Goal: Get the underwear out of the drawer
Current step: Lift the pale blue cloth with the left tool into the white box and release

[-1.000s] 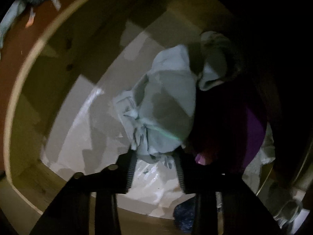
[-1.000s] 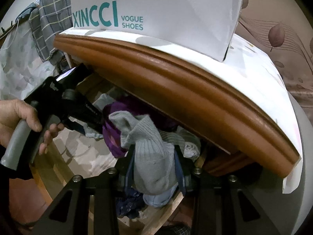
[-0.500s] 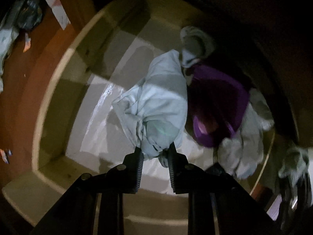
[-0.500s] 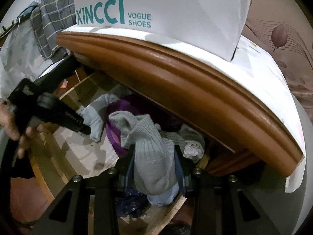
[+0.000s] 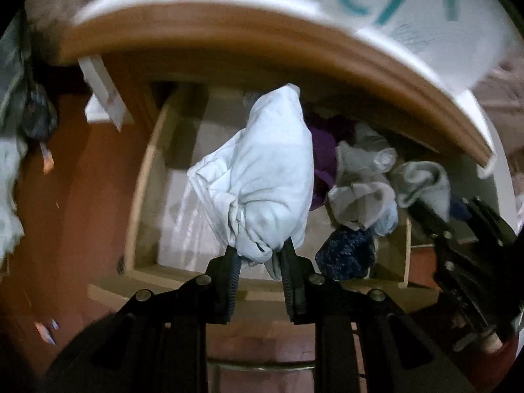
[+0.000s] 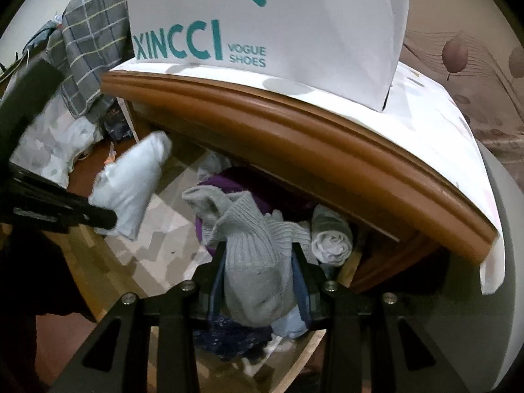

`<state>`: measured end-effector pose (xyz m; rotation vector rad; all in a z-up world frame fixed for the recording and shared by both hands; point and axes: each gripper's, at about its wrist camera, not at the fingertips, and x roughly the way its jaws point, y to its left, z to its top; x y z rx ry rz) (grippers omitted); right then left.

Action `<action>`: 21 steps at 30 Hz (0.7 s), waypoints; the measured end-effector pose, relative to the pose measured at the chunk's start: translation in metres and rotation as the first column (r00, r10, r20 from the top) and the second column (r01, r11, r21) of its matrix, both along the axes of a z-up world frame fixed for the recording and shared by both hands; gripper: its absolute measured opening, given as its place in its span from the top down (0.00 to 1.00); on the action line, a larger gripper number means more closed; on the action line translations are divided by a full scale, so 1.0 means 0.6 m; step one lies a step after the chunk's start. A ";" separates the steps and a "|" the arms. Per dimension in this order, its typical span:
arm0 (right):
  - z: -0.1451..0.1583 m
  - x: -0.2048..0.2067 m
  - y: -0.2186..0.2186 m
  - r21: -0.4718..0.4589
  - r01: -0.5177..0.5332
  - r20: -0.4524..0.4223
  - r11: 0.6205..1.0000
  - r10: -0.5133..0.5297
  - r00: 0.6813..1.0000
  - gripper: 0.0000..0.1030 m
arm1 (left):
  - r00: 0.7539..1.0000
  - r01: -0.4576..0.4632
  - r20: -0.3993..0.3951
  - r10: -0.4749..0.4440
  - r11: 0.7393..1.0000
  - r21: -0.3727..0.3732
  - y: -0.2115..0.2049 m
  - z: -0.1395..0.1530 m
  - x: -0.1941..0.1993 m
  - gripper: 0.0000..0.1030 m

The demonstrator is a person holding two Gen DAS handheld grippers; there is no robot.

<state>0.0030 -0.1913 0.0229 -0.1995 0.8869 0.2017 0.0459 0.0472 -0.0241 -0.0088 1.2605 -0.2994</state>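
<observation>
The left gripper (image 5: pixel 258 255) is clamping a bunched fold at the low end of the pale blue underwear (image 5: pixel 262 177), which is hanging in the centre of the left wrist view, above the open drawer (image 5: pixel 137 196) and clear of its floor. Judging by its creases and sag, the garment is light, soft and limp; a pinch on a gathered fold is likely holding better than one on a single loose edge.

The right gripper (image 6: pixel 258 271), at lower centre of the right wrist view, is closing firmly on a grey ribbed sock (image 6: pixel 255 255).

The drawer is lying under the brown curved edge of the dresser top (image 6: pixel 294 124). Its left half is showing bare pale lining. Its right half is holding a purple garment (image 5: pixel 324 160), grey rolled socks (image 6: pixel 330 235) and a dark blue patterned piece (image 5: pixel 347 255) near the front wall.

A white shoe box (image 6: pixel 262 23) is standing on the surface above, at the upper centre.
</observation>
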 end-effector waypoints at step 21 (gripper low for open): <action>0.037 -0.033 0.002 0.075 0.071 0.081 0.995 -0.077 0.994 0.65 | 0.853 0.110 0.513 -0.098 0.994 0.006 0.037 0.362 0.023 0.80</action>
